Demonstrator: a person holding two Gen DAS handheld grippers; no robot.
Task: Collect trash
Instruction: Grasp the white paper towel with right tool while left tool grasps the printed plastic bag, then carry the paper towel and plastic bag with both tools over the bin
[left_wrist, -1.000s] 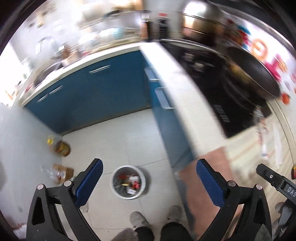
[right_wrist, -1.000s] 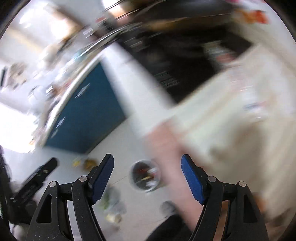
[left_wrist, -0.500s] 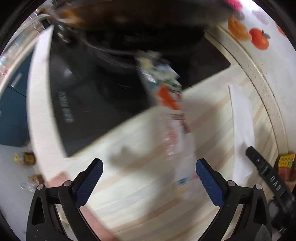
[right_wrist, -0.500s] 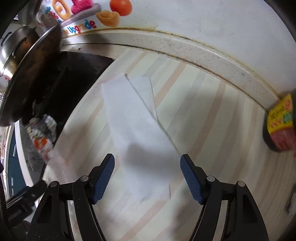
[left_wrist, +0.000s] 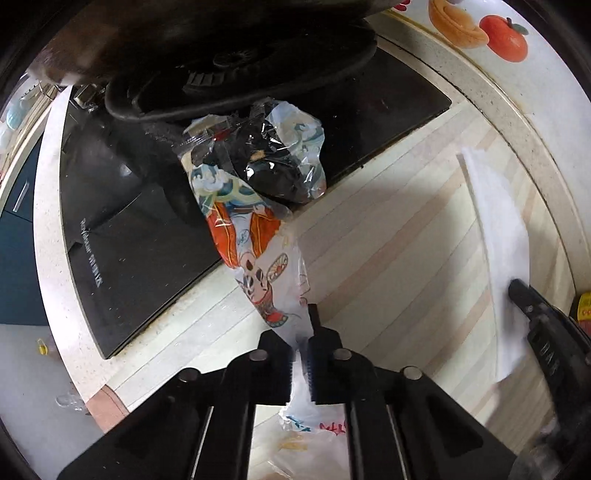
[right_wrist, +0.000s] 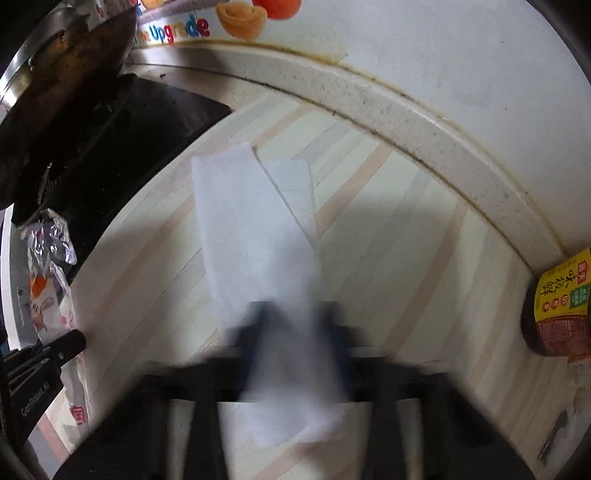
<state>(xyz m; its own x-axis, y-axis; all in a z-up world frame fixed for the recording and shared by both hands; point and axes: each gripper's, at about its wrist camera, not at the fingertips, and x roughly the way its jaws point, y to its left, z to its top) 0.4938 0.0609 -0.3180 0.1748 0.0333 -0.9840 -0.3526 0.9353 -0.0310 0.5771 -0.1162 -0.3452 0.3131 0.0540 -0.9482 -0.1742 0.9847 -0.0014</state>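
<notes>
Even indoor light, moderately bright. Left wrist view sharp; strong fisheye bending toward dark rim. Glare specks on crinkled clear printed plastic wrapper (left_wrist: 258, 177). Soft shadow across striped pale wooden countertop (left_wrist: 388, 236). Right wrist view: black two-finger right gripper (right_wrist: 295, 332) motion-blurred; white paper tissue sheet (right_wrist: 251, 229) smeared at near end.

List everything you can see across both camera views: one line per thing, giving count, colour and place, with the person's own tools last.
plastic wrapper: one, clear with orange print, half on the stove, half on the counter
paper towel: one, white, flat on the counter
stove: one, black, set in the counter
pan: one, dark, over the stove
jar: one, yellow label, by the wall
counter: one, pale striped
left tool: black, shut on the wrapper
right tool: blurred, shut on the towel
</notes>
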